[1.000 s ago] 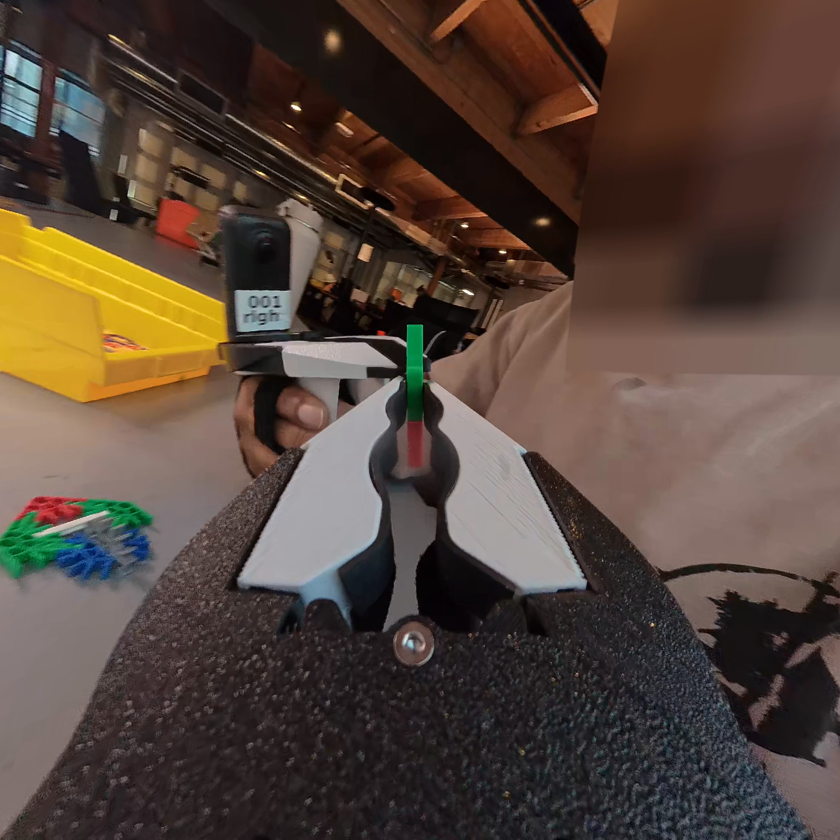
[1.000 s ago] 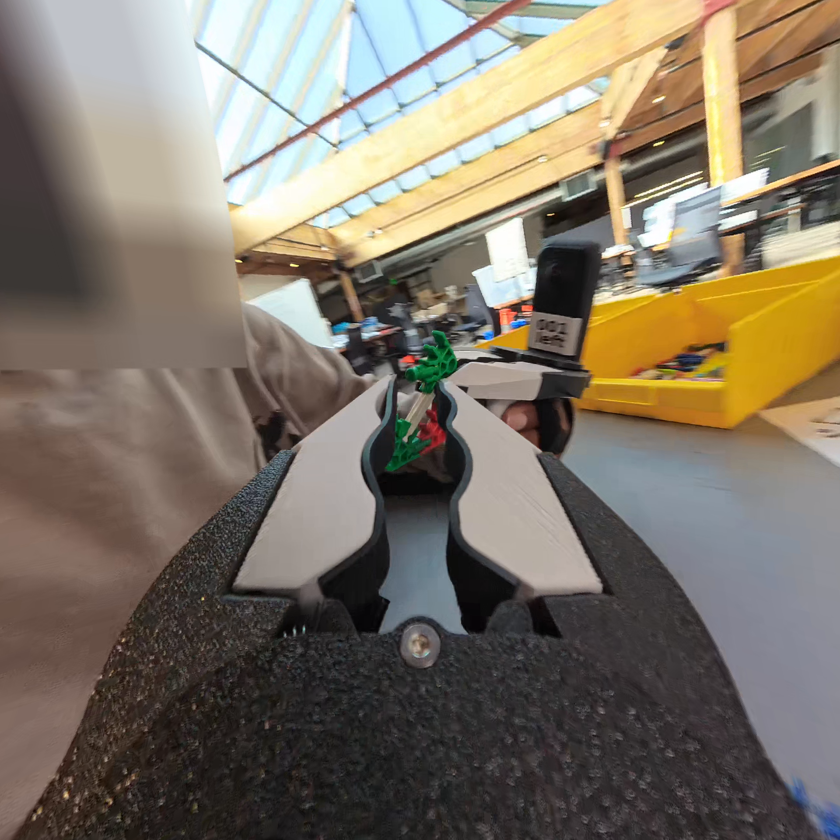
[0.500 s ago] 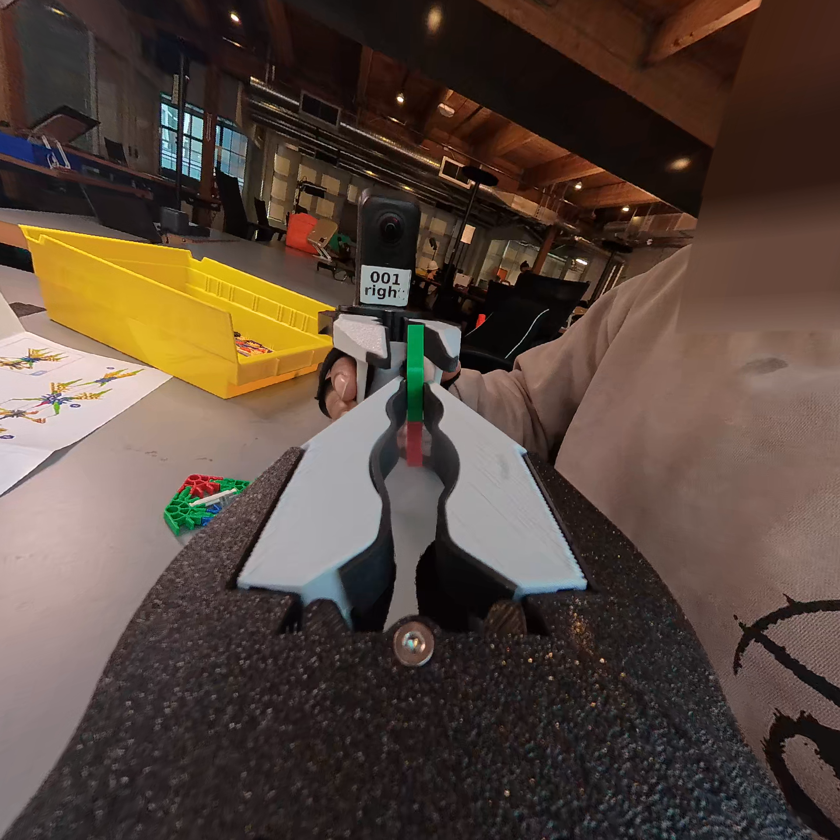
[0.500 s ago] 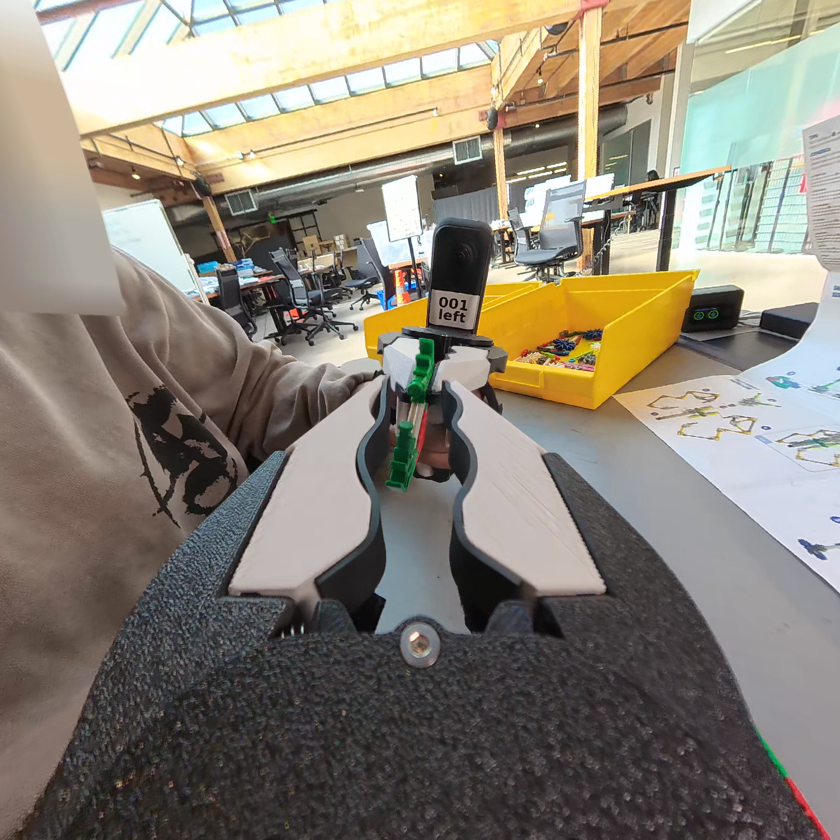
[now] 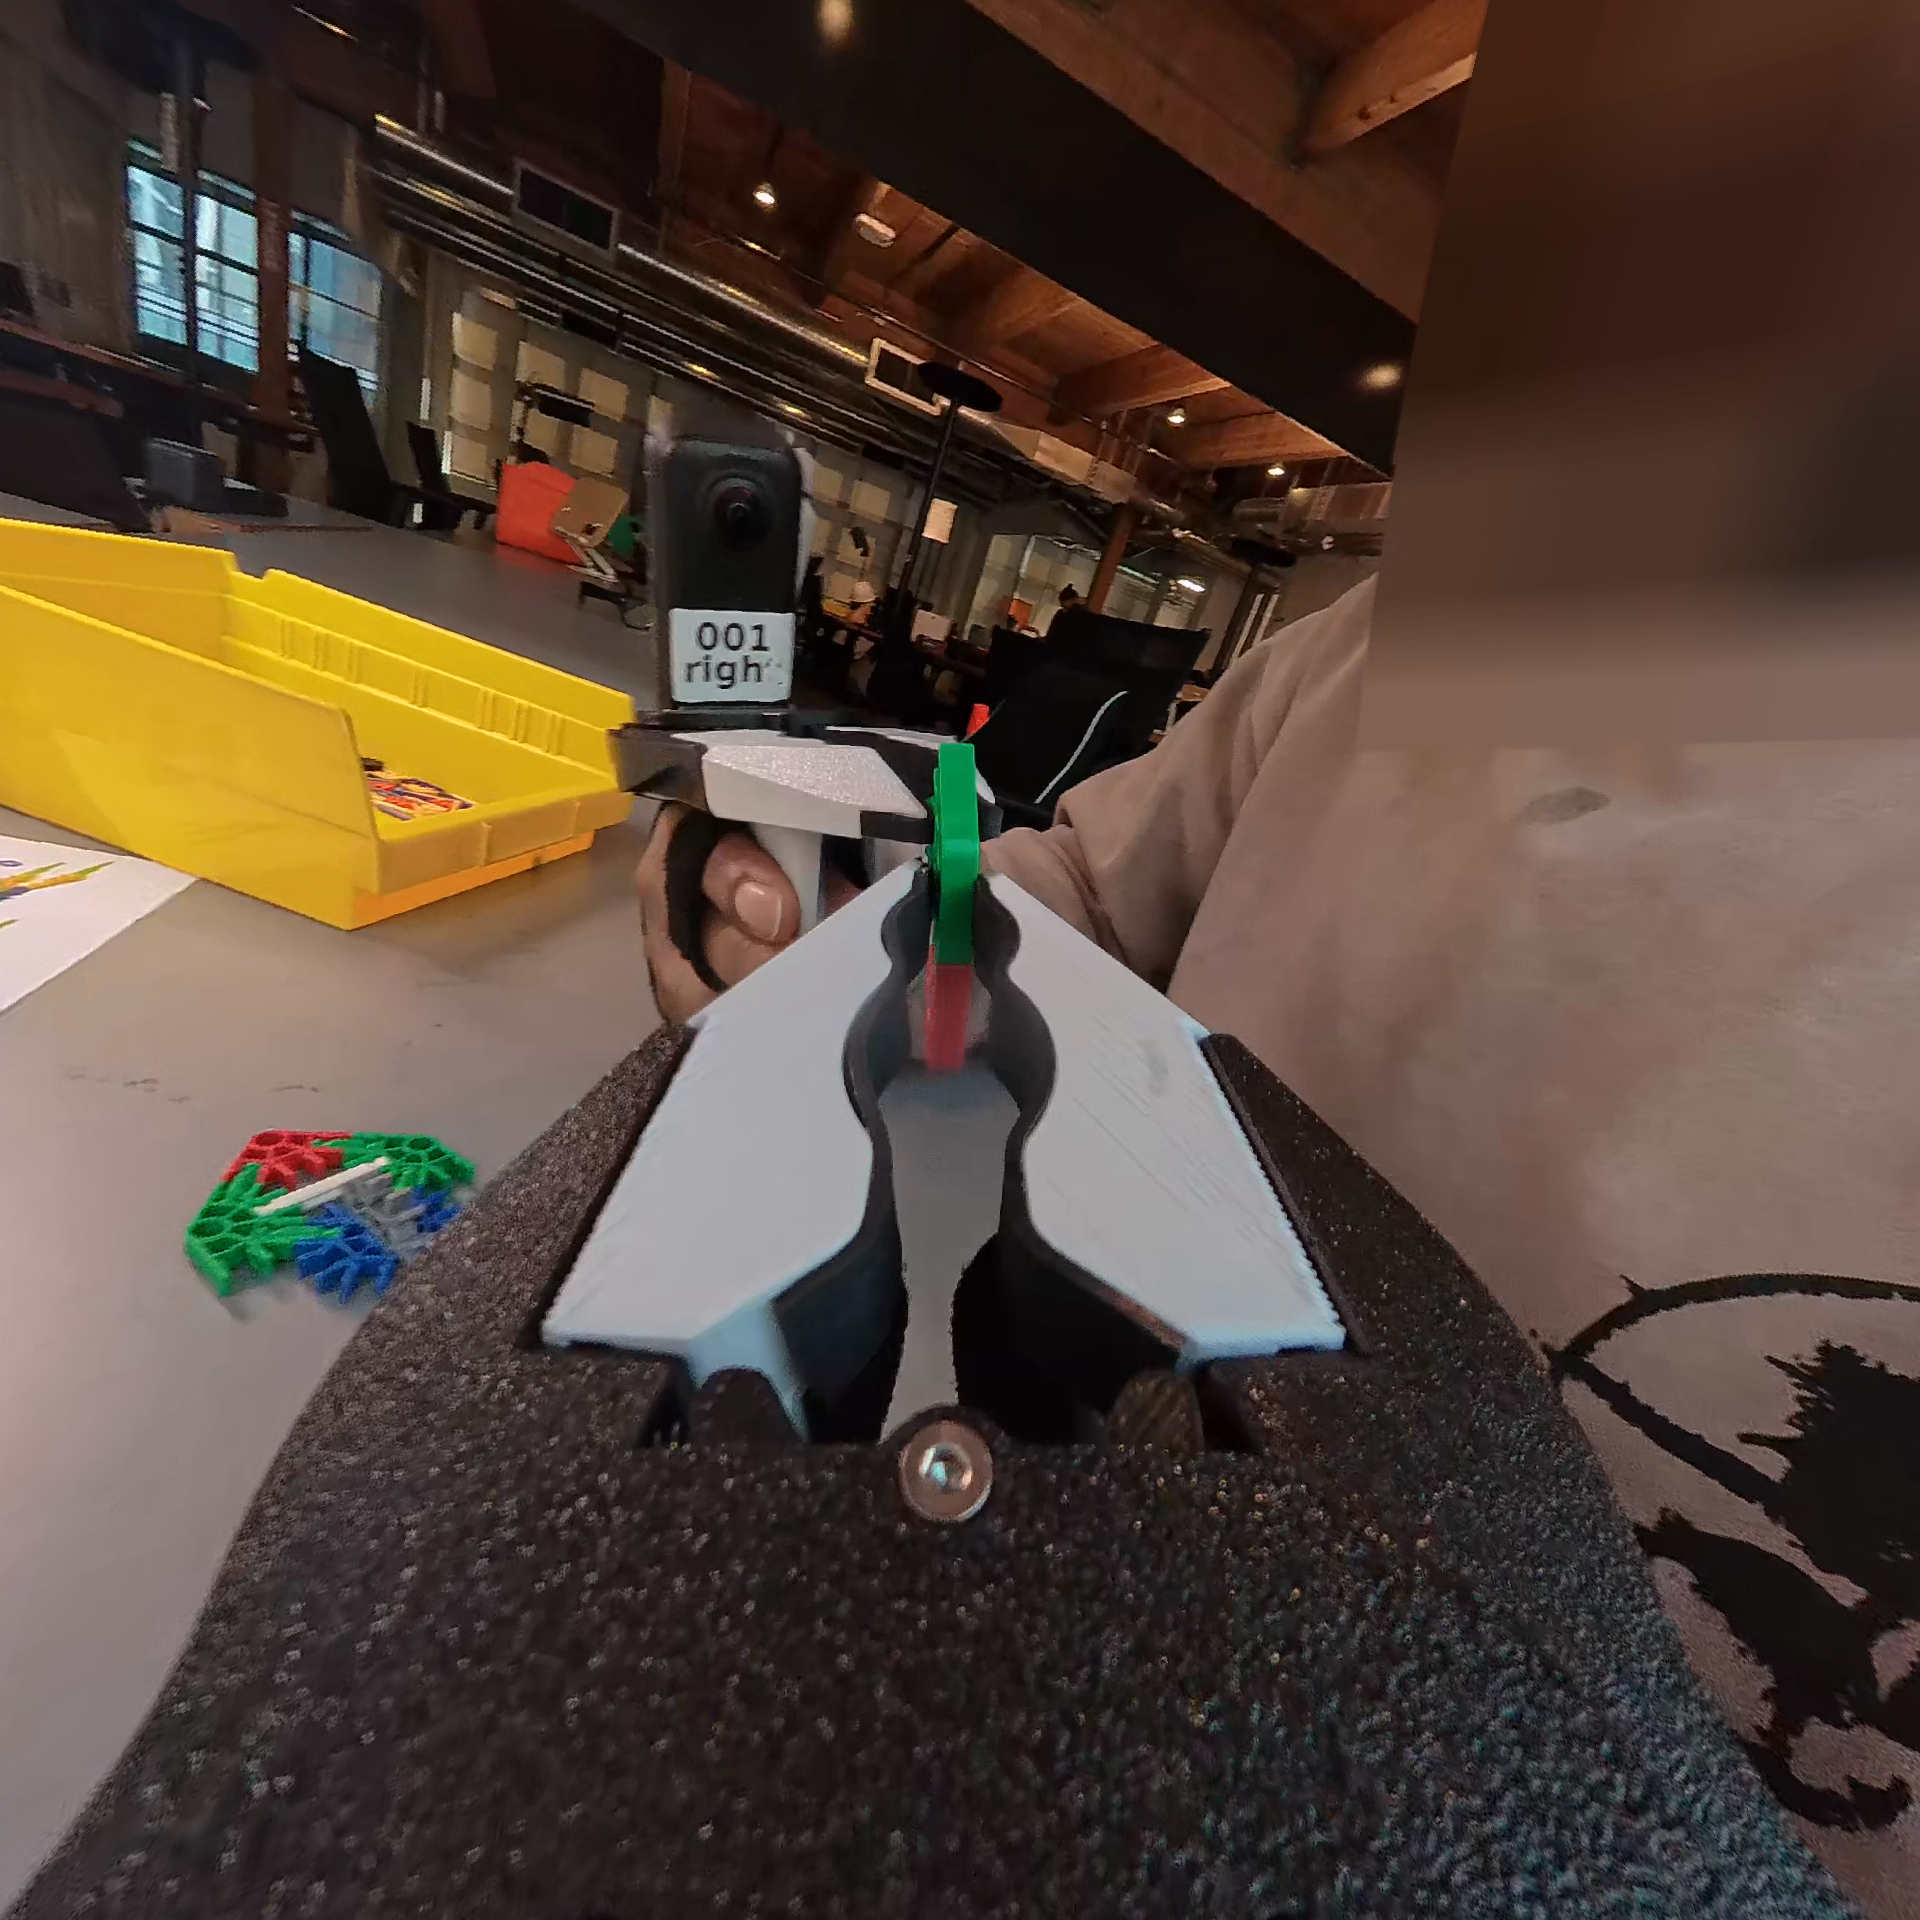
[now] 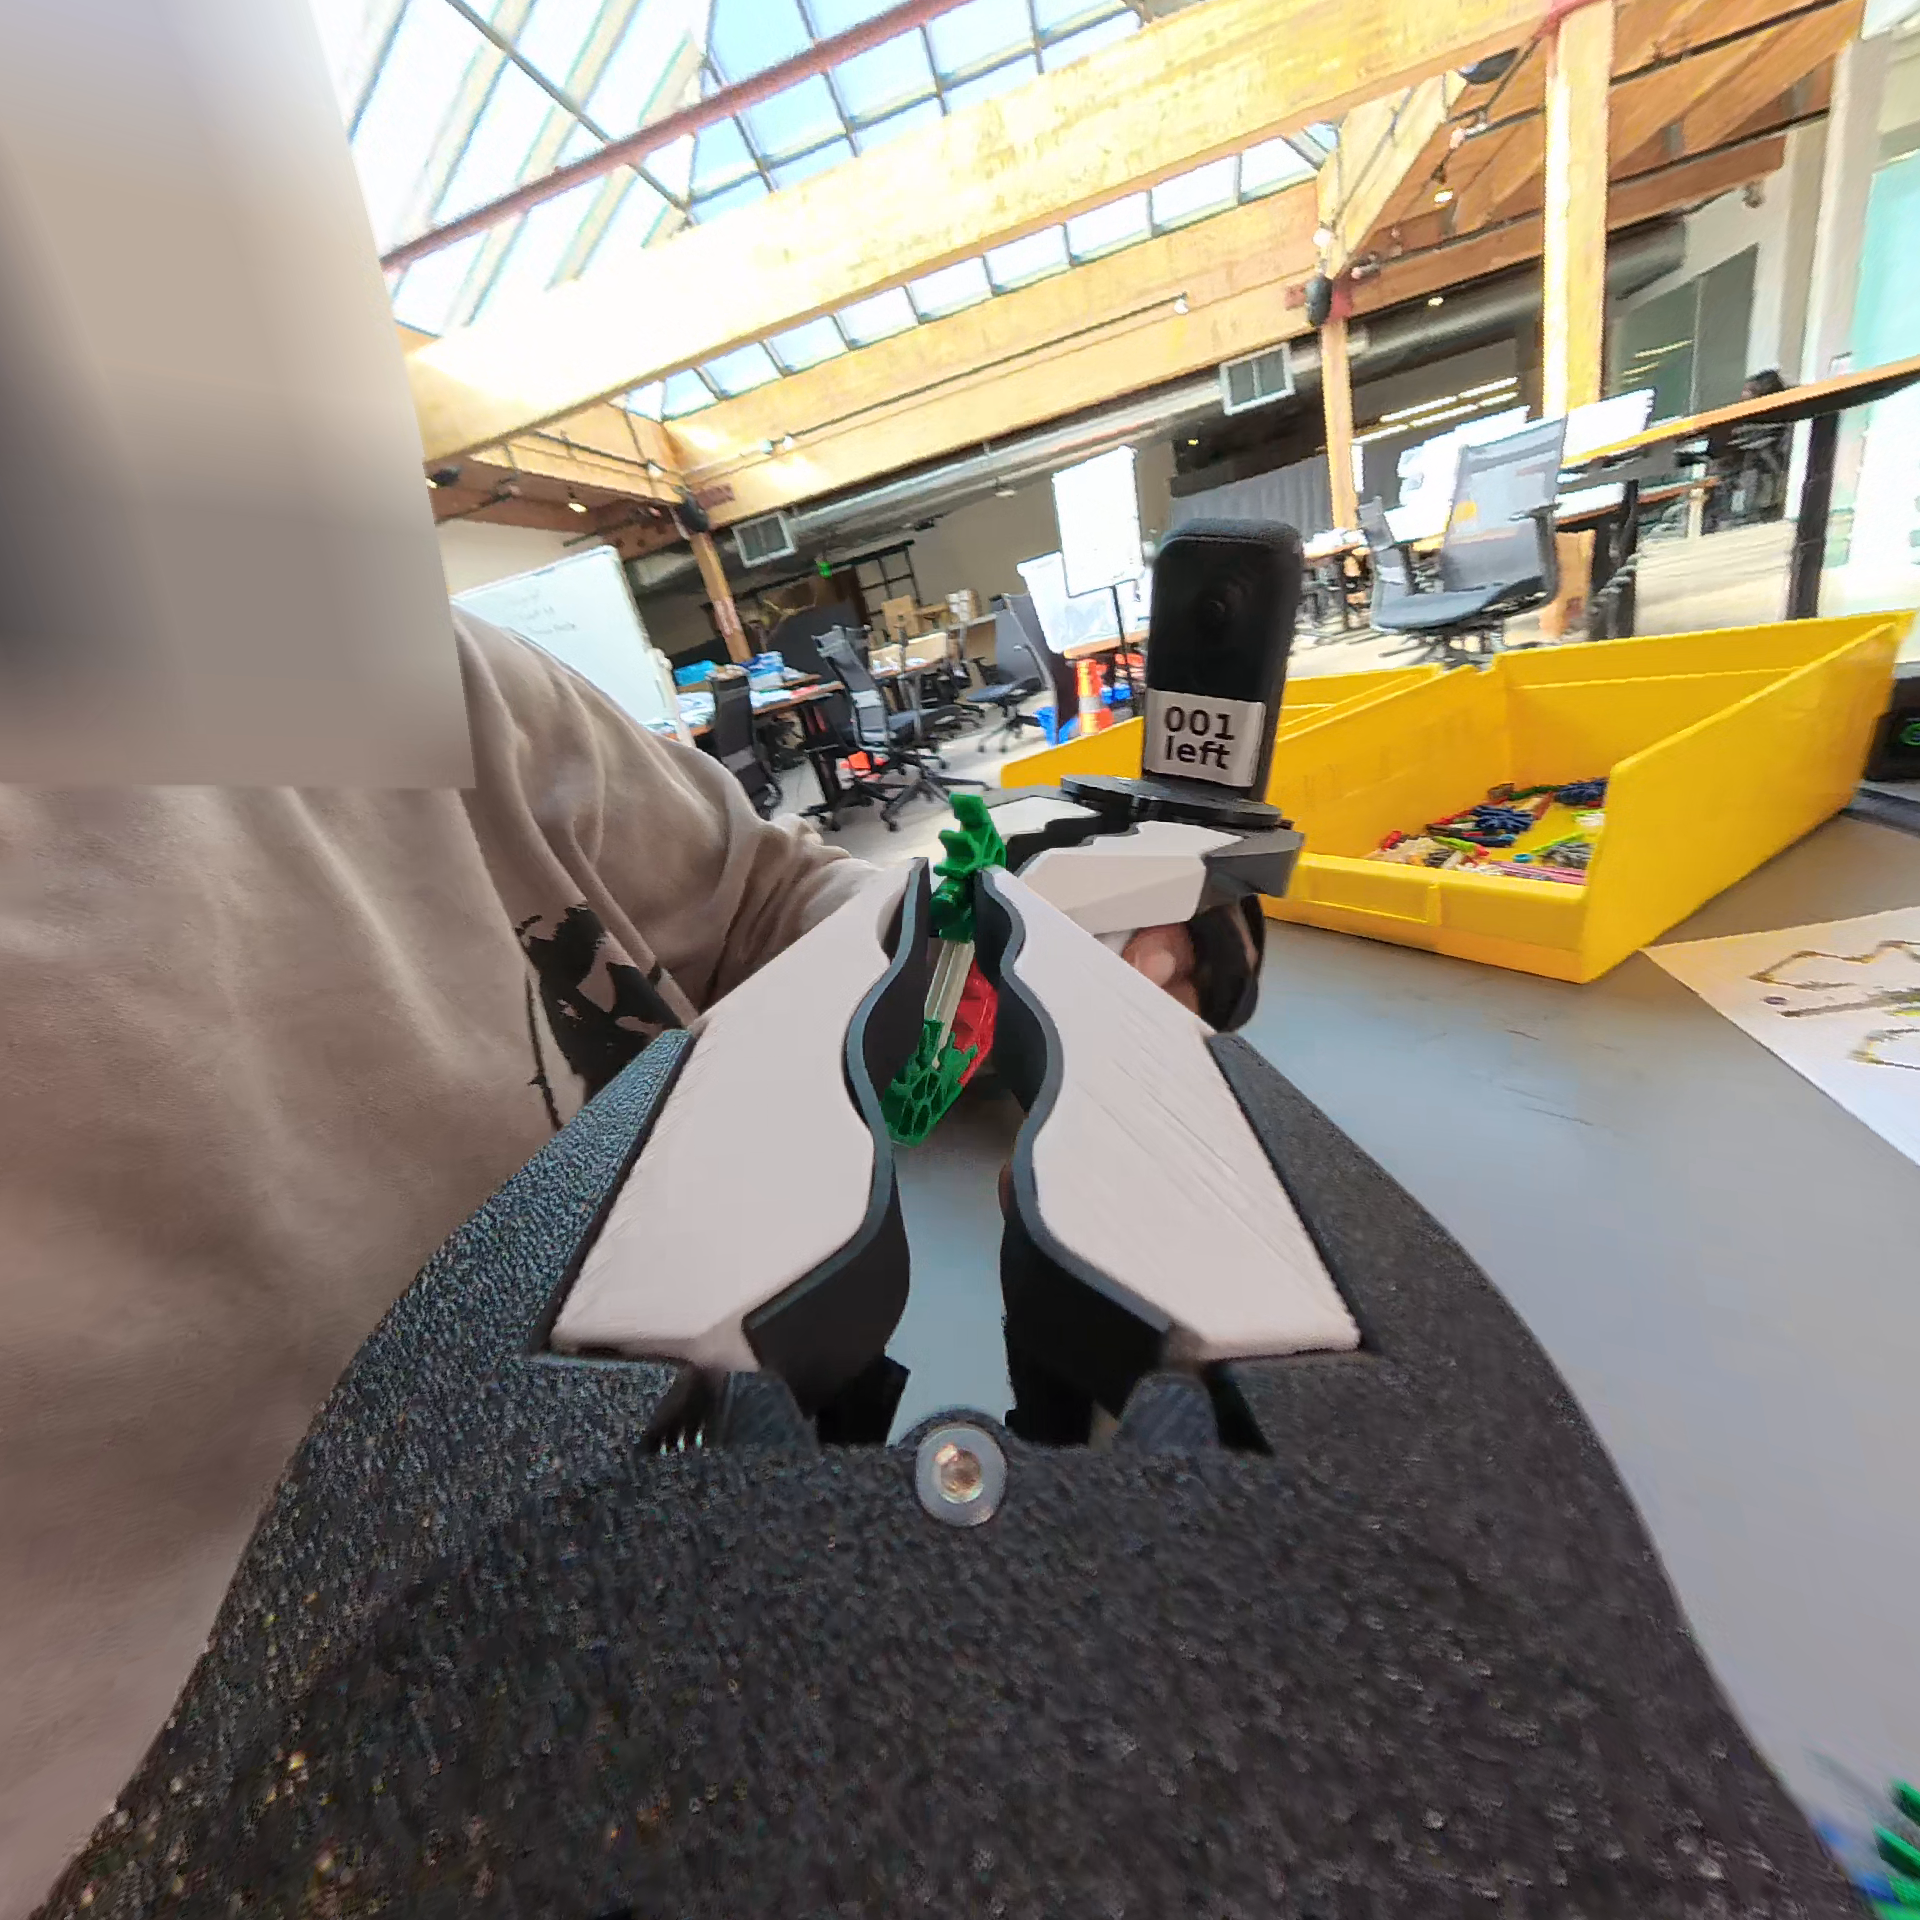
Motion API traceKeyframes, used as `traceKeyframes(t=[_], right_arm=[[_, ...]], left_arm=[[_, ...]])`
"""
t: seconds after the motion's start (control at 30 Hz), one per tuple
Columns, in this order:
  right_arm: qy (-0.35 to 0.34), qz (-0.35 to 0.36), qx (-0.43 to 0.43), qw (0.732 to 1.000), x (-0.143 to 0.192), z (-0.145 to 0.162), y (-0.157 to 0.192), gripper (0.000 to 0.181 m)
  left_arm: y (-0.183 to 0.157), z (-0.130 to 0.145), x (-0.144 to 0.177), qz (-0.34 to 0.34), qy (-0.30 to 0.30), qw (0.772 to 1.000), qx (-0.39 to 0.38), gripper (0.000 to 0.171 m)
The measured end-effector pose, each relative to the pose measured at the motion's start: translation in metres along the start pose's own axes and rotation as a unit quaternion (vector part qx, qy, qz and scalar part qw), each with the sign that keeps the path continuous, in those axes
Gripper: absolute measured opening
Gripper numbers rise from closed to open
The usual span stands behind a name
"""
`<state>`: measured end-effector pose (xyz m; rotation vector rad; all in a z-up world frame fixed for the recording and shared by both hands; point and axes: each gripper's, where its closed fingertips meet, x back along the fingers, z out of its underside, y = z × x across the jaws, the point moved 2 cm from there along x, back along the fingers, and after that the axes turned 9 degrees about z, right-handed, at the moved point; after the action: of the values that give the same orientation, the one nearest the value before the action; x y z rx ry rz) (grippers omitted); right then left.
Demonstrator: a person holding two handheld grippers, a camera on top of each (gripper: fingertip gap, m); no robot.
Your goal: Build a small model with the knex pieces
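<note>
We see a small toy piece (image 5: 951, 914), made of green and red plastic connectors joined by a pale rod, held up off the grey table (image 5: 312, 997) between both tools. The left gripper (image 5: 948, 894) is clenched on it near the fingertips. The right gripper (image 6: 961, 904) also clamps it, tips pinching the green upper part. The two tools face each other, tips meeting at the piece. A finished flat cluster of toy connectors (image 5: 322, 1195) lies on the table left of the left gripper. A yellow bin (image 6: 1621, 821) with loose parts sits behind, beside a printed sheet (image 6: 1829, 997).
</note>
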<state>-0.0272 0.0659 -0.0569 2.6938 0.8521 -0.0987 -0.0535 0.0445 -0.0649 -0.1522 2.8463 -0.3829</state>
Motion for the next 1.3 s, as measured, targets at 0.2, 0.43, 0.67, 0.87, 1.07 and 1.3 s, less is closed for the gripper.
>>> traceKeyframes(t=[0.2, 0.43, 0.67, 0.87, 1.07, 1.3], right_arm=[[-0.023, -0.115, -0.1, 0.988, 0.0, 0.005, 0.016, 0.006], [-0.049, -0.218, -0.169, 0.96, -0.005, 0.002, 0.034, 0.004], [-0.022, -0.233, -0.16, 0.959, -0.006, 0.007, 0.04, 0.004], [0.078, -0.297, -0.13, 0.943, 0.003, 0.028, 0.063, 0.005], [0.159, -0.254, -0.059, 0.952, 0.011, 0.035, 0.059, 0.004], [0.117, -0.117, -0.027, 0.986, 0.048, 0.012, 0.011, 0.004]], left_arm=[[-0.016, 0.005, -0.009, 0.081, -0.014, 0.996, 0.037, 0.007], [-0.035, 0.001, -0.019, 0.168, -0.045, 0.983, 0.062, 0.003], [-0.04, 0.005, -0.02, 0.202, -0.034, 0.975, 0.086, 0.004], [-0.056, 0.03, -0.034, 0.242, 0.039, 0.964, 0.099, 0.004], [-0.052, 0.039, -0.036, 0.209, 0.09, 0.971, 0.076, 0.004], [-0.059, 0.005, -0.015, 0.159, 0.069, 0.985, -0.009, 0.004]])
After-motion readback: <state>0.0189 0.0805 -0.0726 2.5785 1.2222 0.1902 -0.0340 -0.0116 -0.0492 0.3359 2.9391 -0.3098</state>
